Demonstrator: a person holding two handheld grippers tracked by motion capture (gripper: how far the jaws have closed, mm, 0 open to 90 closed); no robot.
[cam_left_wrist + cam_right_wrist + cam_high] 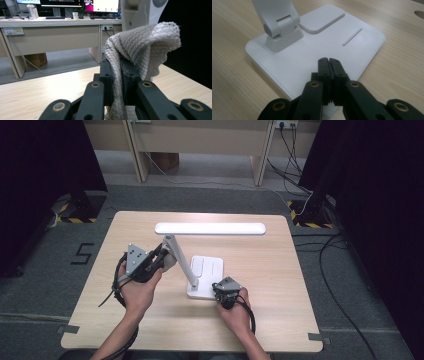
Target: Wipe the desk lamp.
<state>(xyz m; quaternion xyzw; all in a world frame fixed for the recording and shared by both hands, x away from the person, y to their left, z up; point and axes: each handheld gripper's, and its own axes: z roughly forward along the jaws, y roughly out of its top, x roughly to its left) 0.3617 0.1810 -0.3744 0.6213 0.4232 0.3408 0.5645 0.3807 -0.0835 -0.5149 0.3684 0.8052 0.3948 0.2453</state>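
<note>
- A white desk lamp (200, 265) stands at the middle of a wooden table (280, 320), its long light bar level above its flat base (312, 57).
- The left gripper (159, 257) sits just beside the lamp's slanted arm (181, 260), its jaws pinching a grey woven cloth (142, 47) that drapes over them.
- The right gripper (329, 62) rests on the near corner of the base, jaws pressed together with nothing between them, apparently steadying the lamp.
- The step in hand looks like wiping the lamp's arm.
- Next, the cloth likely needs to slide along the arm while the base stays pinned.
</note>
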